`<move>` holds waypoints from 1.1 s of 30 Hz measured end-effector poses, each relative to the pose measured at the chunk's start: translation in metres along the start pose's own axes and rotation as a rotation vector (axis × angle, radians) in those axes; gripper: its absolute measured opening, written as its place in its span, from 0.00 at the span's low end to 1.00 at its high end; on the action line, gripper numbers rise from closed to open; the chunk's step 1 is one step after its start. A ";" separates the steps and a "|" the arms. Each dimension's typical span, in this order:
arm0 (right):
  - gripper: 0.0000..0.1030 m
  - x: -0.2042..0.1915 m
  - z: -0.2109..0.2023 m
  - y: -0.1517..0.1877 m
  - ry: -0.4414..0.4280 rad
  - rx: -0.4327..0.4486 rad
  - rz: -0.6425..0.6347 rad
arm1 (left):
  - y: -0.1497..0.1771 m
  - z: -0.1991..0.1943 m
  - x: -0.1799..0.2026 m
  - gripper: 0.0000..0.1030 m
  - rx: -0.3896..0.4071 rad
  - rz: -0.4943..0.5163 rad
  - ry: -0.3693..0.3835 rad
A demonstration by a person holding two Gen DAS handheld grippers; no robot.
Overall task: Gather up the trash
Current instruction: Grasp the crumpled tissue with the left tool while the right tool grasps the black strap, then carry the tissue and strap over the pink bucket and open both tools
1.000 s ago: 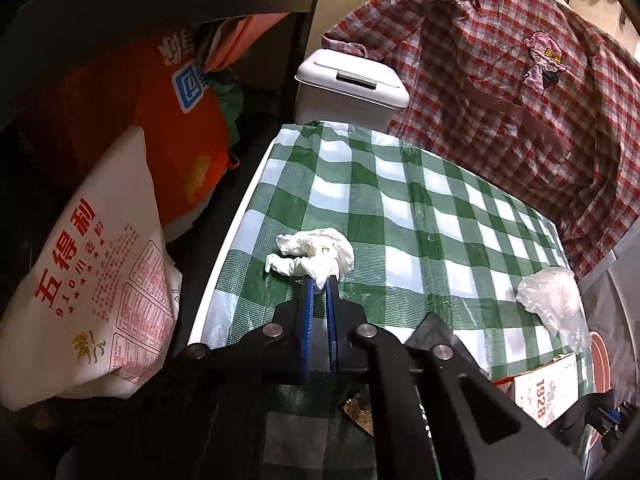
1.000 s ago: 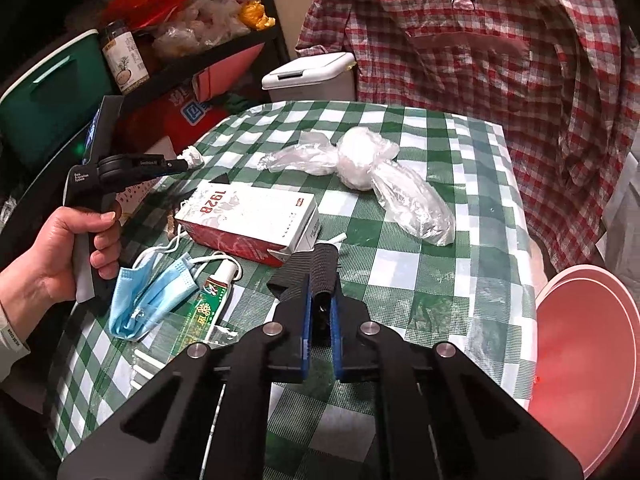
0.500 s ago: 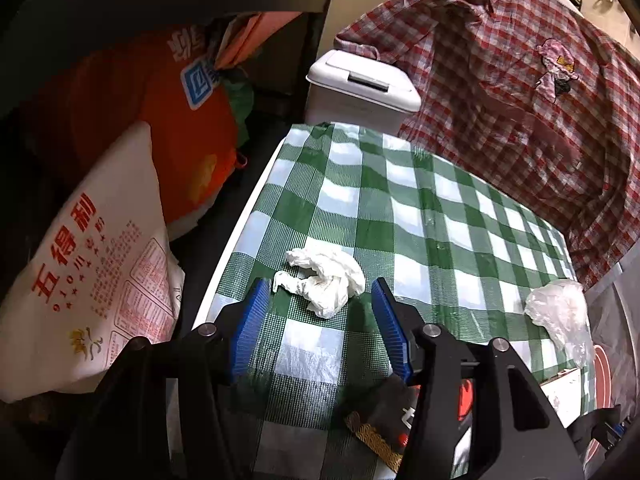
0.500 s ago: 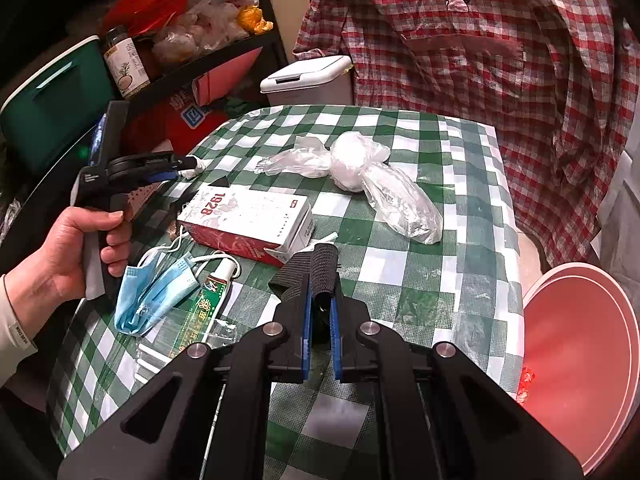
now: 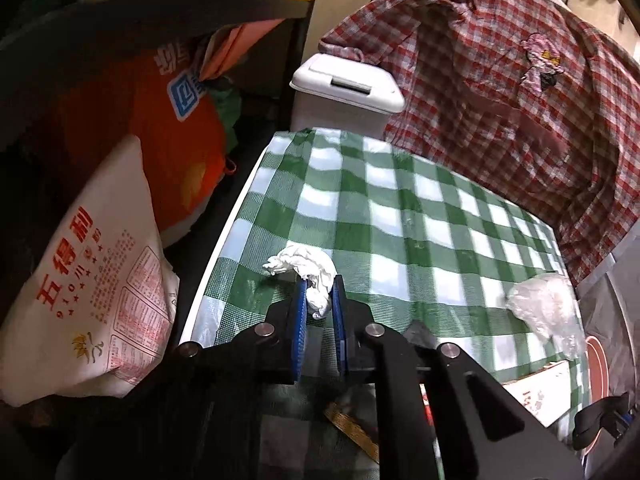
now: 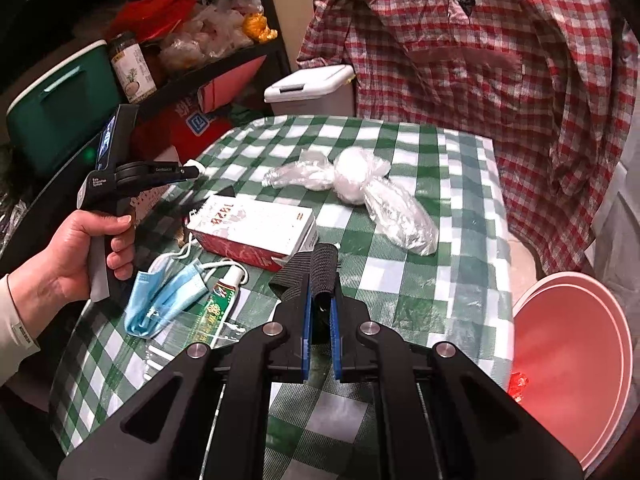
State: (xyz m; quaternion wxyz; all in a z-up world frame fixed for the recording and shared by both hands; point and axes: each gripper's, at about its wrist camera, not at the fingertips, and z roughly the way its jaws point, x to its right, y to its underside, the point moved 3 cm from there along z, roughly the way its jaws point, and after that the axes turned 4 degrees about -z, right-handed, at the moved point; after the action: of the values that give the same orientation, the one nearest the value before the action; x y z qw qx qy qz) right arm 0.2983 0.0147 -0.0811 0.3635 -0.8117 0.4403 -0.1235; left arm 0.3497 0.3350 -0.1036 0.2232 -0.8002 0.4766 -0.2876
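A crumpled white tissue [image 5: 304,260] lies near the left edge of the green checked table [image 5: 400,208]. My left gripper [image 5: 319,284] is closing on it, and the blue pads press its lower part. In the right wrist view a hand holds that left gripper [image 6: 192,170] at the table's left side. My right gripper [image 6: 321,284] is shut on a black ribbed strap [image 6: 324,260], held above the table's front half. A knotted clear plastic bag [image 6: 360,188], a white and red box [image 6: 252,228], a blue face mask [image 6: 160,300] and a small tube [image 6: 224,292] lie on the cloth.
A white lidded bin [image 5: 348,88] stands behind the table's far end. A pink basin [image 6: 576,360] sits low at the right. A red plaid shirt [image 6: 480,60] hangs at the back. Sacks [image 5: 100,300] and a loaded shelf crowd the left side.
My left gripper, shut just short of the tissue, opened wide around it and has closed on it. The right gripper has kept its grip on the black strap and stayed put.
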 end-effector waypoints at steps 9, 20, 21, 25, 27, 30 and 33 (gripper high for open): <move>0.08 0.000 -0.047 -0.007 0.039 0.073 -0.003 | -0.002 -0.061 0.032 0.12 0.085 0.083 0.011; 0.08 0.012 -0.112 -0.006 0.088 0.173 0.016 | 0.015 -0.150 0.098 0.12 0.190 0.160 0.064; 0.08 0.014 -0.119 -0.006 0.094 0.185 0.019 | 0.018 -0.156 0.104 0.12 0.193 0.162 0.072; 0.08 0.024 -0.141 -0.001 0.116 0.212 0.038 | 0.033 -0.190 0.134 0.12 0.219 0.180 0.115; 0.08 0.030 -0.152 0.000 0.120 0.230 0.050 | 0.041 -0.206 0.146 0.12 0.229 0.188 0.138; 0.08 0.040 -0.166 0.001 0.134 0.255 0.068 | 0.052 -0.227 0.167 0.12 0.244 0.205 0.164; 0.08 0.053 -0.178 0.003 0.146 0.274 0.096 | 0.063 -0.247 0.191 0.12 0.263 0.225 0.193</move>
State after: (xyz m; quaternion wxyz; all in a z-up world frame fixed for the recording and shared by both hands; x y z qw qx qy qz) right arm 0.2342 -0.1146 0.0363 0.4432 -0.7214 0.4827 -0.2238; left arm 0.2154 0.1162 0.0853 0.3097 -0.6746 0.5404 -0.3961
